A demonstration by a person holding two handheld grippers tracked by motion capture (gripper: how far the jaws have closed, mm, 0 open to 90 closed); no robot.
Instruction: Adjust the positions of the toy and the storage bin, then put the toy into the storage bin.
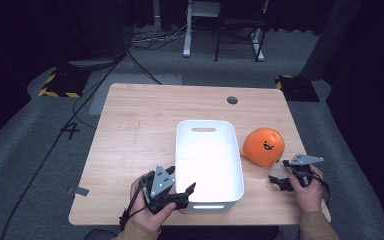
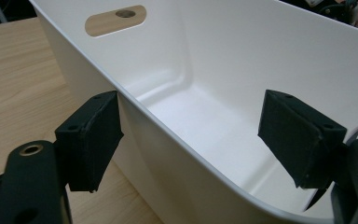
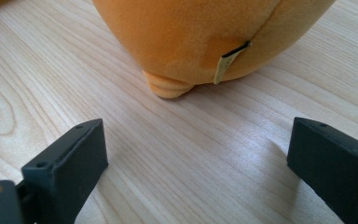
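Sitting near the middle of the desk [image 1: 130,130], the white bin [image 1: 207,150] holds nothing; its inside is bare white, with a slot handle in the far wall. The left gripper [image 1: 182,187], at the bin's 7 o'clock corner, has its jaws spread astride the bin's near-left wall, one jaw outside, one inside. An orange plush toy [image 1: 264,146] lies just beside the bin at 3 o'clock. The right gripper [image 1: 279,181], jaws spread, sits near the toy at its 5 o'clock, holding nothing. Bare desk stretches toward 12 and 9 o'clock.
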